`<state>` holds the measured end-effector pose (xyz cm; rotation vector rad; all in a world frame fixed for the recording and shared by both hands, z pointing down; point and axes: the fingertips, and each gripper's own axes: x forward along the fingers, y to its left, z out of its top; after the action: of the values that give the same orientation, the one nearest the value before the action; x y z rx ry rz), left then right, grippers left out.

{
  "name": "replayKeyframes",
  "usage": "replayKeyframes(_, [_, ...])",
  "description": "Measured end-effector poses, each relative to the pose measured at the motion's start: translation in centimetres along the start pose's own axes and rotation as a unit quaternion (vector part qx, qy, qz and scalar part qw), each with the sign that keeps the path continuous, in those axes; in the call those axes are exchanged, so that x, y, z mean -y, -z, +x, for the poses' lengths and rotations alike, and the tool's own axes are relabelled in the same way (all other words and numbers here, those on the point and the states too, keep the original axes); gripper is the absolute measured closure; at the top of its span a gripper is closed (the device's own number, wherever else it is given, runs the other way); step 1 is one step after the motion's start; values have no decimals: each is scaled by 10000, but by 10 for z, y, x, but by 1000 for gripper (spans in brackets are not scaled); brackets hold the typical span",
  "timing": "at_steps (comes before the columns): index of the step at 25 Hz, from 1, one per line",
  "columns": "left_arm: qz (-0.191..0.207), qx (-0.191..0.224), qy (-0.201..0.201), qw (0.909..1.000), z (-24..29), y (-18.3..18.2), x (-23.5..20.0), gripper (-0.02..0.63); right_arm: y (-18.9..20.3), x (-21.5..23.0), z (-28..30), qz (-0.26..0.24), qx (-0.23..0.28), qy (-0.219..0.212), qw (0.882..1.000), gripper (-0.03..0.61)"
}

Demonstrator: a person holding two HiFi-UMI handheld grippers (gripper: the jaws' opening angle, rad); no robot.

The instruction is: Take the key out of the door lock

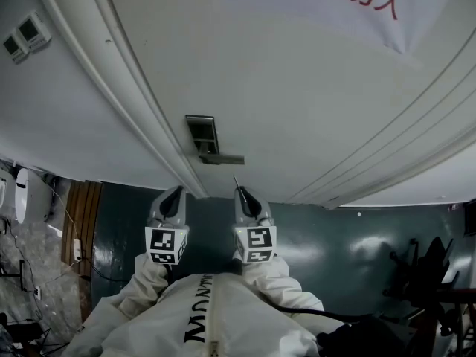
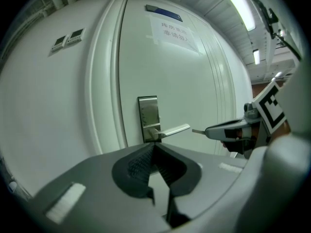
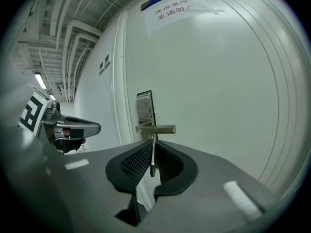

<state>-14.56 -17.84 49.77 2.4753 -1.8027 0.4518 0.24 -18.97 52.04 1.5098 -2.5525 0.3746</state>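
A white door (image 1: 297,88) fills the head view, and its dark metal lock plate (image 1: 201,134) serves as the landmark here. A lever handle (image 1: 223,159) juts from the base of the lock plate. Below the plate in this view, two arms in white sleeves (image 1: 282,281) each reach forward with a hand-held gripper. The left hand-held gripper (image 1: 175,193) is below and slightly left of the plate. The right hand-held gripper (image 1: 240,193) is below and slightly right of it. Only a thin sliver pokes past the right tip here. The right gripper view shows what that sliver is: the key (image 3: 152,154) stands upright, its narrow blade clamped between the two dark ribbed pads. It is clear of the lock plate, which sits beyond the jaws behind the lever. The left gripper view shows that hand-held gripper clenched on nothing, its pads meeting at the tips just below the plate. It also gives a side look at the other gripper to the right of the plate. From there the key tip points at the free end of the lever, a small gap apart. Both gripper views show a blue sign (image 2: 164,12) high above the lock plate, which the head view cuts off. All three show a paper notice (image 2: 174,32) with red characters. Wall switches (image 1: 26,36) sit far to the left of the plate.
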Motion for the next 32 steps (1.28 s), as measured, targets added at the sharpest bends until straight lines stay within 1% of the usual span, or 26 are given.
replayKeyframes(6, [7, 232, 256, 9994, -37, 9, -4, 614, 8, -33, -25, -38, 98, 302, 9995, 555])
replayKeyframes(11, [-4, 410, 460, 9981, -85, 23, -14, 614, 17, -75, -52, -99, 205, 562, 9982, 555])
replayKeyframes(14, [-26, 510, 497, 9975, -118, 35, -24, 614, 26, -103, -70, -188, 232, 704, 9971, 555])
replayKeyframes(18, [-91, 527, 544, 9971, -162, 55, -33, 614, 35, -140, -94, -251, 265, 781, 9963, 555])
replayKeyframes(21, [-137, 497, 599, 9969, -185, 65, -35, 614, 37, -159, -111, -344, 248, 829, 9957, 555])
replayKeyframes(24, [-162, 547, 620, 9964, -197, 66, -31, 614, 36, -166, -126, -468, 188, 877, 9949, 555])
replayKeyframes(28, [-138, 590, 653, 9960, -201, 61, -17, 614, 38, -160, -141, -494, 223, 916, 9943, 555])
replayKeyframes(32, [-99, 572, 629, 9963, -198, 55, -2, 614, 37, -152, -150, -594, 241, 815, 9946, 555])
